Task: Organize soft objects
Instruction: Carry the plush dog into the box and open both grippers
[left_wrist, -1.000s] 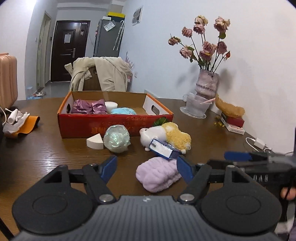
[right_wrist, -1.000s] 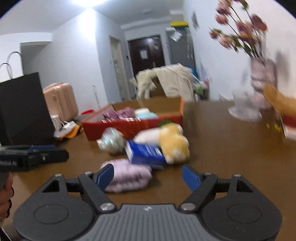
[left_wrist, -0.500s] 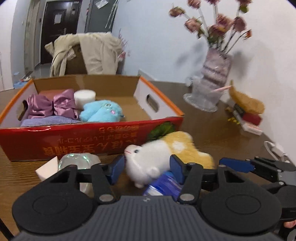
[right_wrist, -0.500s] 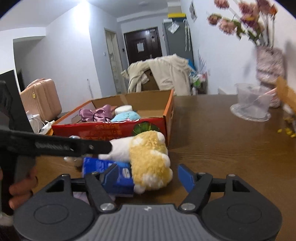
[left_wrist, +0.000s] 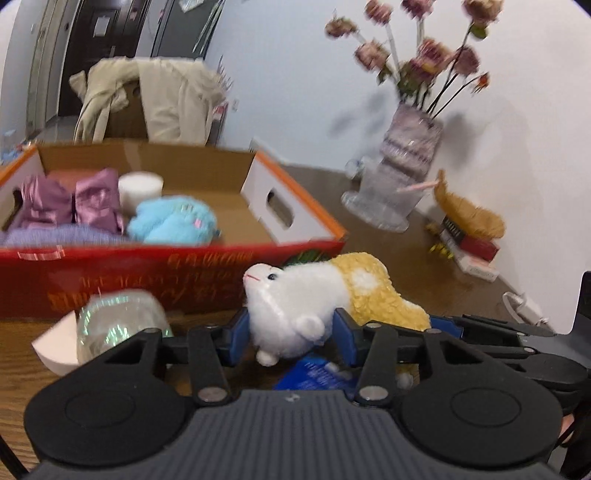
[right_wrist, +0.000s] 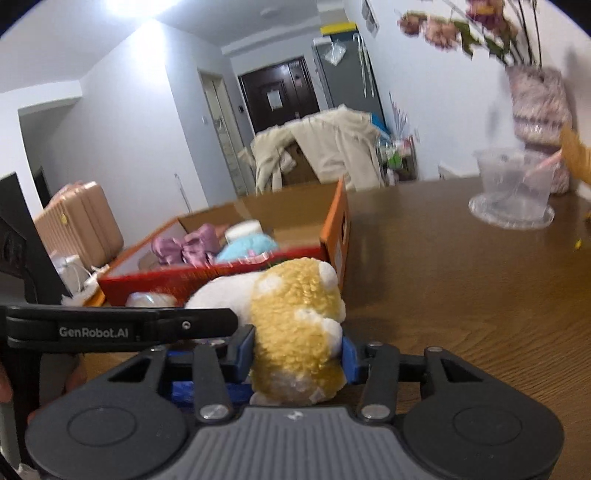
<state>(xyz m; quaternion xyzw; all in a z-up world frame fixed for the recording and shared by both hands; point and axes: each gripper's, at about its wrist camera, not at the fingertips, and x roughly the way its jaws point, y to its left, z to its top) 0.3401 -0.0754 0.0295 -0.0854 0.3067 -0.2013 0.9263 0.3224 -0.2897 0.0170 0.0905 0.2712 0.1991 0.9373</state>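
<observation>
Between my left gripper's (left_wrist: 291, 332) closing blue pads sits the white head of a white-and-yellow plush animal (left_wrist: 317, 295), both pads touching it; my right gripper (right_wrist: 299, 354) is closing on its yellow rear. Underneath lies a blue packet (left_wrist: 314, 374). Just beyond stands the red cardboard box (left_wrist: 147, 273) holding a pale-blue plush (left_wrist: 173, 221).

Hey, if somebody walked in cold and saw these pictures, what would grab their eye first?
Probably the white and yellow plush animal lying on the brown wooden table, with the left claw closing on its white head end and the right claw closing on its yellow rear. Right behind it sits the red cardboard box already holding a fluffy blue plush toy.
</observation>
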